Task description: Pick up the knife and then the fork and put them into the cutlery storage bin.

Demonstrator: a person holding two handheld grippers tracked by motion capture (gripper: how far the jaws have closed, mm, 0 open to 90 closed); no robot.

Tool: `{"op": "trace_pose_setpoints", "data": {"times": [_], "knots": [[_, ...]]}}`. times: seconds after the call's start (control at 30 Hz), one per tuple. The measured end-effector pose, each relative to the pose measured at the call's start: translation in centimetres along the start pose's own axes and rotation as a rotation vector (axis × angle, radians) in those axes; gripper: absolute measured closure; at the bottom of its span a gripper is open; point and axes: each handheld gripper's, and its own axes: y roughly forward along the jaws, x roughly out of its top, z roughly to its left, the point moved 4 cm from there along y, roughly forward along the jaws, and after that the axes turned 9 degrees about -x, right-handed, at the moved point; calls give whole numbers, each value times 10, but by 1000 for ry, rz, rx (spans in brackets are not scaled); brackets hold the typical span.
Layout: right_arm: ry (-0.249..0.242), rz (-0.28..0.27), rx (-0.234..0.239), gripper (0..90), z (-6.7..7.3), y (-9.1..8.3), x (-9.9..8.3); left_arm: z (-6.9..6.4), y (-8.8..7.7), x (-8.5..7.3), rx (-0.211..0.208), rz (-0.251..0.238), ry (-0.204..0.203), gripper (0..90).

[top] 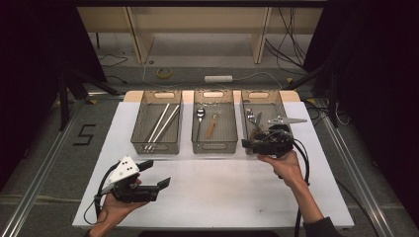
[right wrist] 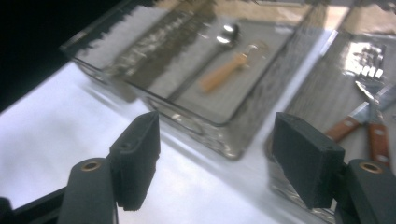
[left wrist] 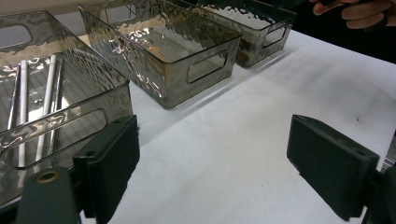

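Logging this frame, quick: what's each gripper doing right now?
Left gripper: open, empty, over the table.
Right gripper: open, empty, at the right bin.

Three bins (top: 156, 140) (clear), two hand-held grippers (top: 154, 174).

White table (top: 207, 192), three smoky clear bins in a row at its far edge: left bin (top: 157, 144) with chopsticks, middle bin (top: 213, 145) with spoons, right bin (top: 247, 129) with cutlery. Near half bare.
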Motion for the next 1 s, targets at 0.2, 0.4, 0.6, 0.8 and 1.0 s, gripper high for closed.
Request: {"op": "trace_pose_setpoints", "data": {"times": [0.2,0.4,0.6,0.8,1.0], "knots": [[-22,-53,24,327,11,-8,-8,0,0,0,3,0,-5,165],[-30,-77,37,315,15,-8,-18,1,1,0,2,-2,-12,165],[-39,-113,63,294,22,-15,-23,2,2,1,-5,-6,-22,165],[-47,-128,71,289,26,-21,-33,0,3,2,-13,-5,-14,164],[-52,-144,71,288,30,-25,-41,1,1,1,-23,-14,-27,165]]}}
